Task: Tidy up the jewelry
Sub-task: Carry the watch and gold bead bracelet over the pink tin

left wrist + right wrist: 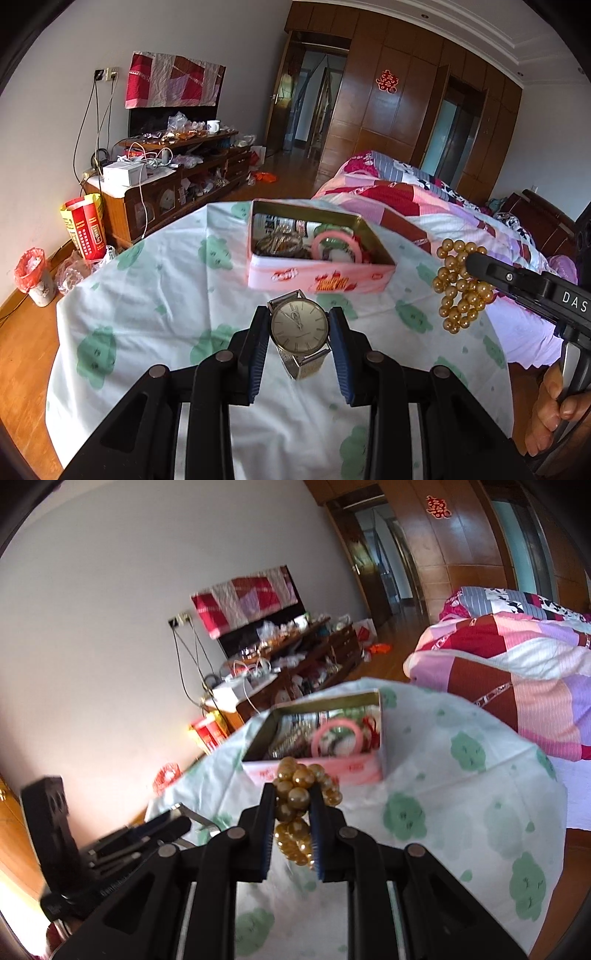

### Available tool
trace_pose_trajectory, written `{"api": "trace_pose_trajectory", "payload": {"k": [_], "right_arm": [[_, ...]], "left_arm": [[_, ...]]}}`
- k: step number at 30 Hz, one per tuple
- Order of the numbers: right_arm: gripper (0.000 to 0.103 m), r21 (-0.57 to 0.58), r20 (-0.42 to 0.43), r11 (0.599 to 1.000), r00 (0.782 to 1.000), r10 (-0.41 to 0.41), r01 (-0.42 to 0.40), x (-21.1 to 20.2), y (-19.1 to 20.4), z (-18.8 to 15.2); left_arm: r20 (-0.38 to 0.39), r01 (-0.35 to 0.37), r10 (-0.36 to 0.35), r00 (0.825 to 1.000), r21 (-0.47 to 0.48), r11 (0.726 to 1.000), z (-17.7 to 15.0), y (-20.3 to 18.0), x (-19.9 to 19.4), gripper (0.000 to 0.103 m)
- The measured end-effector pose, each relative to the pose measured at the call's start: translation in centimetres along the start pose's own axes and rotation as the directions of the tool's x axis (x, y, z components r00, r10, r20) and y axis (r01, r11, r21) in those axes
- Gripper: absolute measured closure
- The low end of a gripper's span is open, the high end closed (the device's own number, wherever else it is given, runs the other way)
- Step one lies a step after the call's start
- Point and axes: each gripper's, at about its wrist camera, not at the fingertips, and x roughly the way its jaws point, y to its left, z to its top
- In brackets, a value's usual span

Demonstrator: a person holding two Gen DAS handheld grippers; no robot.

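The left wrist camera is looking forward and downward along its own fingers, close over the cloth-covered table (pixel 155 295), and is catching the right gripper (pixel 476 264) at its right edge. The right wrist camera is facing the same way from further right, tilted, with the left gripper (pixel 173 825) showing low on its left. Both views are sharing the open tin (pixel 321 275) (pixel 314 766), the far TV cabinet (pixel 166 184) and the bed (pixel 424 199).

Silver-strapped watch (pixel 300 325) held upright, bunched gold bead string (pixel 300 805) gripped, open tin (pixel 317 275) beyond

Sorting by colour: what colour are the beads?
Gold beads, clearest in the left wrist view.
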Motion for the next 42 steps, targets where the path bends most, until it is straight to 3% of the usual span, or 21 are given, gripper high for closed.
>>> {"api": "trace_pose_trajectory", "payload": {"k": [21,35,42], "right_arm": [[0.083,0.036,0.089,0.999,0.996,-0.025,0.022,3.5,-1.7,4.3],[0.083,0.038,0.108,0.997,0.992,-0.072,0.068,7.5,-2.9,6.6],[0.083,0.053,0.076,0.995,0.993,-0.087,0.083,11.7,-3.9,7.2]], "left_arm": [[0.028,-0.054,0.052,0.998,0.080,0.995,5.6,-2.2,6.2,0.070],[0.067,-0.029,0.027,0.997,0.029,0.999,8.6,-0.9,10.3,0.070],[0.039,-0.055,0.055,0.998,0.018,0.998,8.8,-0.7,14.0,0.070]]}}
